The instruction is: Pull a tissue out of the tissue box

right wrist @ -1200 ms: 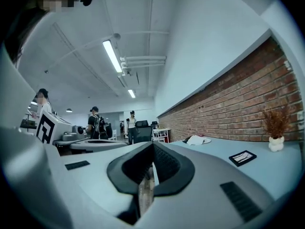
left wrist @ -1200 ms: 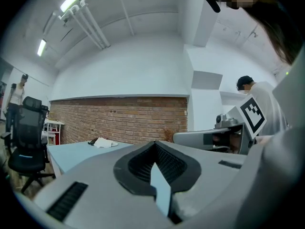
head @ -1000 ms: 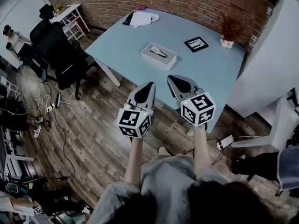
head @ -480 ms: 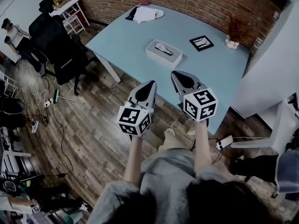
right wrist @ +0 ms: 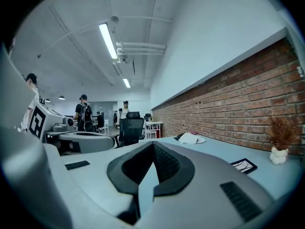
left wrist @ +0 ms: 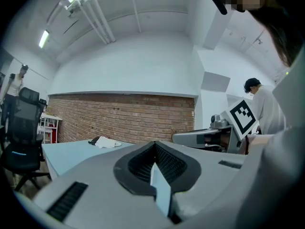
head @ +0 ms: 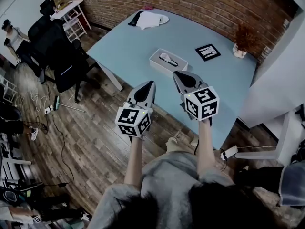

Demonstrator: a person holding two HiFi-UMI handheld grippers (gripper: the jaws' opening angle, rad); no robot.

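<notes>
The white tissue box (head: 168,61) lies on the light blue table (head: 143,42), a tissue (head: 165,57) poking from its top slot. My left gripper (head: 148,84) is shut and empty, held over the wooden floor just short of the table's near edge. The right gripper (head: 178,75) is shut and empty too, its tip over the table's near edge, close to the box's near right side. In the left gripper view the jaws (left wrist: 155,145) meet at the tip; the right gripper view shows the same (right wrist: 152,145). Both gripper views hide the box behind the jaws.
A black picture frame (head: 208,52) and a small potted dried plant (head: 239,50) stand at the table's far right. A white cloth on a plate (head: 150,19) lies at the far edge. Black office chairs (head: 52,39) stand left. A white wall (head: 281,75) bounds the right.
Both grippers have come closer to the table: the right tip now reaches over its near edge, the left sits just short of it. Both stay shut.
</notes>
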